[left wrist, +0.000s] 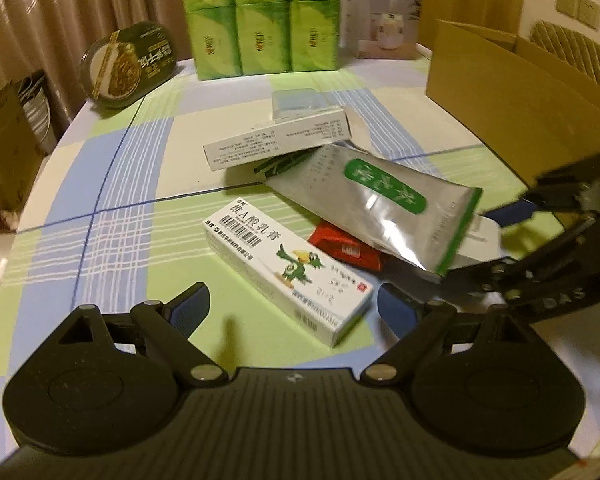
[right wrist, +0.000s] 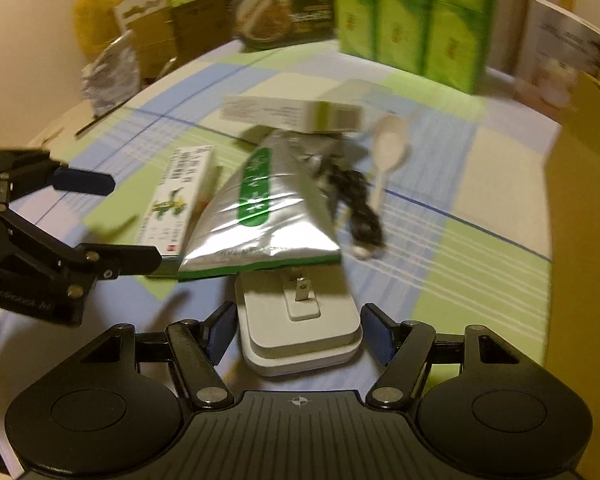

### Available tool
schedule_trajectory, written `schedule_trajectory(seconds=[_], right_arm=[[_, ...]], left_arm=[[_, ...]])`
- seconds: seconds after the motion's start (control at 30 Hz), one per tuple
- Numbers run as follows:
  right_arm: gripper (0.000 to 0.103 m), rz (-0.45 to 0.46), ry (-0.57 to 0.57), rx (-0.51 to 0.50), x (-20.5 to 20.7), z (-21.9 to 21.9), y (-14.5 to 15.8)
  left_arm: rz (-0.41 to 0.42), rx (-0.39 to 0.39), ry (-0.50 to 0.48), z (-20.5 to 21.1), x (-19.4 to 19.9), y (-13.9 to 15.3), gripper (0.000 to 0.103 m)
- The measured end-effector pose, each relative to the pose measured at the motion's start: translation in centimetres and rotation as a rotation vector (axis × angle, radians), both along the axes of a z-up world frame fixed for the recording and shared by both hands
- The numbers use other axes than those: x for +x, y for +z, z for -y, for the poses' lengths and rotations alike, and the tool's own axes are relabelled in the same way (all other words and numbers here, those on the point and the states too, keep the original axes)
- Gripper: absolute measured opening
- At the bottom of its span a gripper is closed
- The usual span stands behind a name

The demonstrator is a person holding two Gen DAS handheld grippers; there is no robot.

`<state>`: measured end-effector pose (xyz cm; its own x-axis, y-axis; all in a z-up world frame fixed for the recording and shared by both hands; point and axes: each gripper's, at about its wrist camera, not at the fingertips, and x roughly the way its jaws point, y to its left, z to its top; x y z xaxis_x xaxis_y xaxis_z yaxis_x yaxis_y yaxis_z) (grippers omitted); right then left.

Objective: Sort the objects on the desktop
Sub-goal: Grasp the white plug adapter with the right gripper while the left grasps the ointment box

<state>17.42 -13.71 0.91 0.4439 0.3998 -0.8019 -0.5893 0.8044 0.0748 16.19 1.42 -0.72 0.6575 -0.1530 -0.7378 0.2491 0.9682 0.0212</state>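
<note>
Right wrist view: right gripper [right wrist: 298, 332] spread around white charger [right wrist: 300, 324], near worktop [right wrist: 480, 240] edge, under foil pouch [right wrist: 268, 208]. Left gripper [left wrist: 292, 304] spread, empty. Risk: lifting drags pouch.

Both grippers are built of matte black plastic. On the left gripper [left wrist: 292, 304], blue ribbed fingertip pads [left wrist: 188, 304], silver pivot screws and a ridged centre plate are seen. The right gripper [right wrist: 298, 330] is made alike, a small crosshair mark being printed centrally.
</note>
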Motion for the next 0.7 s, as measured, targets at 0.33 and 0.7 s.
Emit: schedule_trajectory(seconds=[0.33, 0.7], right_arm=[[0.064, -0.008, -0.034, -0.014, 0.1, 1.9, 0.3], [0.064, -0.008, -0.033, 0.005, -1.3, 2.4, 1.2]], left_arm=[[0.001, 0.044, 0.068, 1.2, 2.5, -1.3, 0.069], [-0.095, 0.033, 0.095, -0.6, -1.1, -1.3, 0.033]])
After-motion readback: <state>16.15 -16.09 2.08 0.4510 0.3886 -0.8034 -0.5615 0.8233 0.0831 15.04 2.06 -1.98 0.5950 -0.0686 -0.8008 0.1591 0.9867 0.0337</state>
